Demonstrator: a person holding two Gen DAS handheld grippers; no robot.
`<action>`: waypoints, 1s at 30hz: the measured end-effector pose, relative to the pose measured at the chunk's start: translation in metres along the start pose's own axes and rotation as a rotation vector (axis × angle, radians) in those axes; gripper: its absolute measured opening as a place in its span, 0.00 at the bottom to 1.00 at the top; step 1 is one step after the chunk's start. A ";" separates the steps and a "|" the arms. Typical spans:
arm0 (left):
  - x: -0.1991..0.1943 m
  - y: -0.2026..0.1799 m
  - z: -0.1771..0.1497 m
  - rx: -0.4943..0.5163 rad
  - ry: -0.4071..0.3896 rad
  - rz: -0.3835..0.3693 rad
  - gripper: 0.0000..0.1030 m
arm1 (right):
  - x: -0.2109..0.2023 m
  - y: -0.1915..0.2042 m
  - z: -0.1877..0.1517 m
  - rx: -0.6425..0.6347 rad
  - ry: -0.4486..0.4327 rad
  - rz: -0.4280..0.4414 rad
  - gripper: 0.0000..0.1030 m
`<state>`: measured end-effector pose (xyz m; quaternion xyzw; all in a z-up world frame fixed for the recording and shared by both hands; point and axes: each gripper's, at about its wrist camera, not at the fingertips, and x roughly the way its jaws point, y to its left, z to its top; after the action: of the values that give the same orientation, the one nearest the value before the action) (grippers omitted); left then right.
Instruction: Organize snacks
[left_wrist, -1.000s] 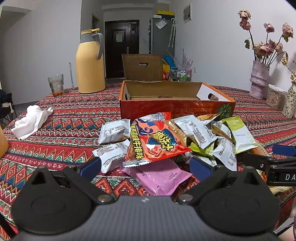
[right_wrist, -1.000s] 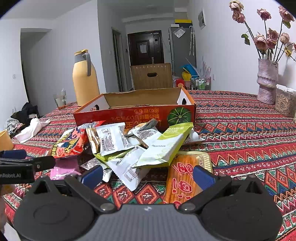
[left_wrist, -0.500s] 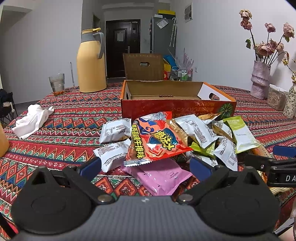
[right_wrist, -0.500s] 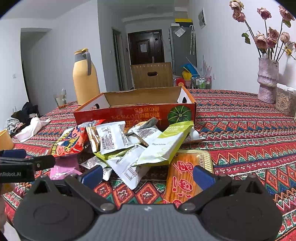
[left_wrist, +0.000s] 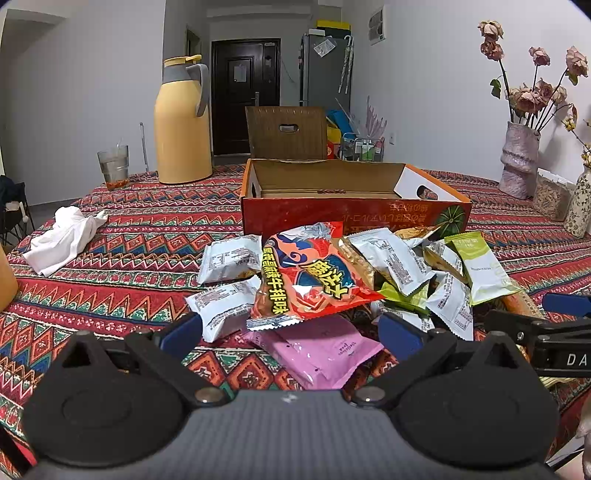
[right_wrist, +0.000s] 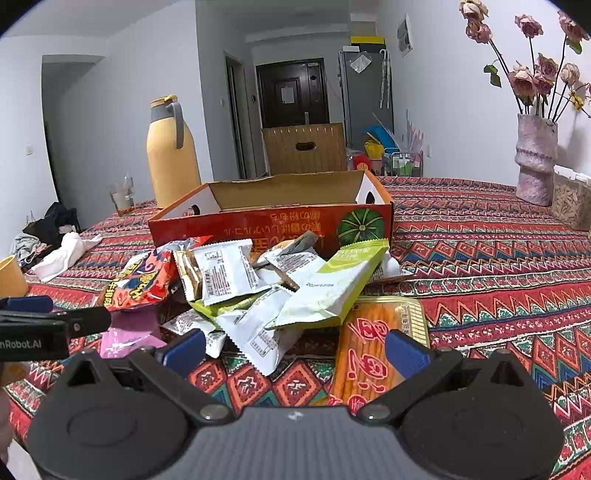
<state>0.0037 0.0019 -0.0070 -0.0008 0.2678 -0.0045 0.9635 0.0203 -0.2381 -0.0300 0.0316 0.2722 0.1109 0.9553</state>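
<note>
A heap of snack packets lies on the patterned tablecloth in front of an open orange cardboard box (left_wrist: 354, 218) (right_wrist: 273, 229). On top is a red chip bag (left_wrist: 306, 273) (right_wrist: 140, 280), with a pink packet (left_wrist: 325, 350) under it, white packets (left_wrist: 229, 254), a green-and-white packet (right_wrist: 332, 284) (left_wrist: 480, 266) and an orange packet (right_wrist: 369, 358). My left gripper (left_wrist: 291, 332) stands open just short of the pink packet. My right gripper (right_wrist: 295, 350) stands open over the near white packets and the orange packet. Neither holds anything.
A yellow thermos jug (left_wrist: 183, 122) and a glass (left_wrist: 113, 166) stand at the back left. A white cloth (left_wrist: 62, 240) lies at the left. A vase of dried roses (right_wrist: 535, 162) and a jar (right_wrist: 570, 199) stand at the right.
Both views have crept slightly toward the heap. Both grippers stay open and no packet has moved.
</note>
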 end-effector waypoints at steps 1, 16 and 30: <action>0.000 0.000 0.000 -0.001 0.000 0.000 1.00 | 0.000 0.001 0.000 -0.002 0.000 0.001 1.00; 0.000 -0.001 -0.001 -0.004 0.001 -0.003 1.00 | -0.001 0.001 0.000 -0.003 -0.002 0.002 1.00; -0.001 -0.002 -0.003 -0.005 0.002 -0.001 1.00 | -0.002 0.001 -0.001 -0.003 -0.001 0.001 1.00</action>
<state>0.0013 -0.0003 -0.0091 -0.0033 0.2686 -0.0045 0.9632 0.0185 -0.2374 -0.0296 0.0303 0.2714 0.1119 0.9555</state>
